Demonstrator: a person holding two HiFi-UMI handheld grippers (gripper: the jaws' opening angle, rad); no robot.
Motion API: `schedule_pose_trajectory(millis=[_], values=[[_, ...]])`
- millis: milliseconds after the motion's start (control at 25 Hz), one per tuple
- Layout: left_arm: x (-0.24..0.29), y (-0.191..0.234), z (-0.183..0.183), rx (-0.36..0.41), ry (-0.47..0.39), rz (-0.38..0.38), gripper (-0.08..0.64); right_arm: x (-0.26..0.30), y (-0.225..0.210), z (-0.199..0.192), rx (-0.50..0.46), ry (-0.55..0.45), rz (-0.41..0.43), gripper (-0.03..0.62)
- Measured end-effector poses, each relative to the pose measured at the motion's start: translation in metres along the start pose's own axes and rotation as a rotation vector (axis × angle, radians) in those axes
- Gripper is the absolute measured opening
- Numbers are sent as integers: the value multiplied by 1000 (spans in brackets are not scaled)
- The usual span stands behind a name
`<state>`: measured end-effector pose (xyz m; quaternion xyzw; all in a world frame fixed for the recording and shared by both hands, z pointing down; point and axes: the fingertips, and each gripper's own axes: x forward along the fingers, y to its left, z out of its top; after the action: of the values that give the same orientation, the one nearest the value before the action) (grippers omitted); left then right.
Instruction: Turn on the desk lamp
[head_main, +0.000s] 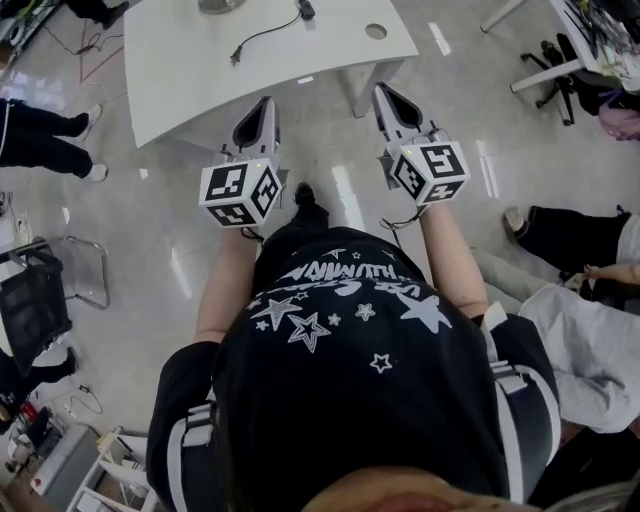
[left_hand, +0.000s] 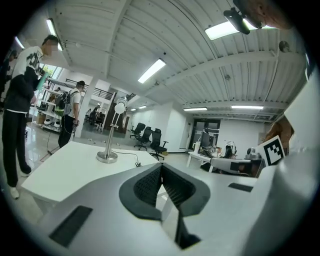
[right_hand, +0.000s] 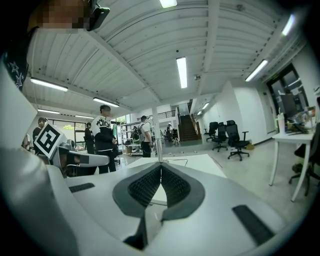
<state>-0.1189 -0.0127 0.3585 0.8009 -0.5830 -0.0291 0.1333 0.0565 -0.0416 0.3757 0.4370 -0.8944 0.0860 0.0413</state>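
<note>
Grey and white, the left claw is pressed tight together with nothing in it. The right claw is pressed together too, and empty. Both point at the near edge of the white table. The desk lamp stands well ahead of the left claw, a bit to its left, with a black cord beside it.

Open-plan office. Glossy pale grey floor, streaked with ceiling-light reflections. White table far centre, round cable hole near right corner. Ribbed white ceiling, long strip lights lit. Black office chairs far back beside white wall. Staircase far off. Second white desk at right
</note>
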Motion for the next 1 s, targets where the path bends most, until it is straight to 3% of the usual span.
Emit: schedule_pose_trajectory(millis=[480, 1000], values=[[73, 53, 22, -26, -11, -80, 11, 80, -15, 19, -30, 11, -54, 6], [116, 67, 17, -40, 41, -133, 11, 102, -47, 20, -2, 30, -135, 6]])
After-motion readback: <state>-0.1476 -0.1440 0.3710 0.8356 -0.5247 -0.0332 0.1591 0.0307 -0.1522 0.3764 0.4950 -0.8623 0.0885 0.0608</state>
